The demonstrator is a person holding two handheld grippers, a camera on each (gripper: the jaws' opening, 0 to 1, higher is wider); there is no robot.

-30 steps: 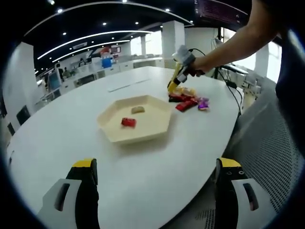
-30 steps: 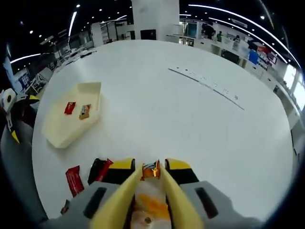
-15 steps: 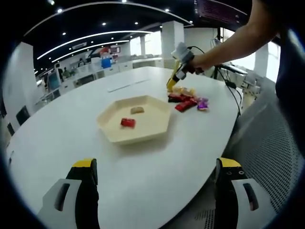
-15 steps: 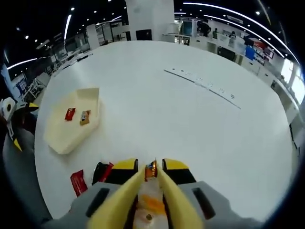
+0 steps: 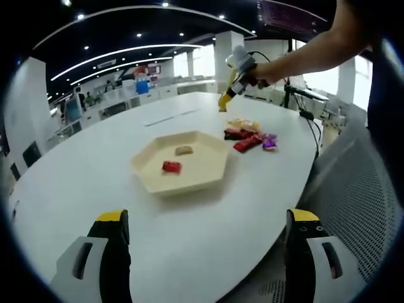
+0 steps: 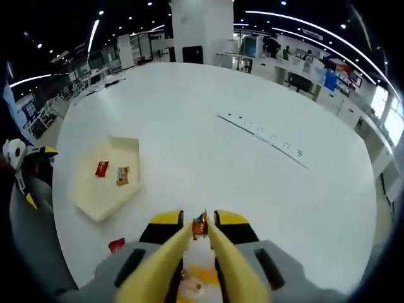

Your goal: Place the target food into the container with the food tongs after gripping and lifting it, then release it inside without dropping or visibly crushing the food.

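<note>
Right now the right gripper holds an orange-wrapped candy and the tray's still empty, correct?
Not quite. The right gripper does hold the orange-wrapped candy, but the tray isn't empty: the left gripper view shows a red candy and a tan one in it.

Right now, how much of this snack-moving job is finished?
Partly. Two wrapped snacks, a red one and a brown one, already lie in the hexagonal tray. In hand: the right tool is shut on an orange-wrapped snack, held above the white table. Left: carry it over the tray and release it. More wrappers wait in a pile. The left tool is open, holding nothing.
</note>
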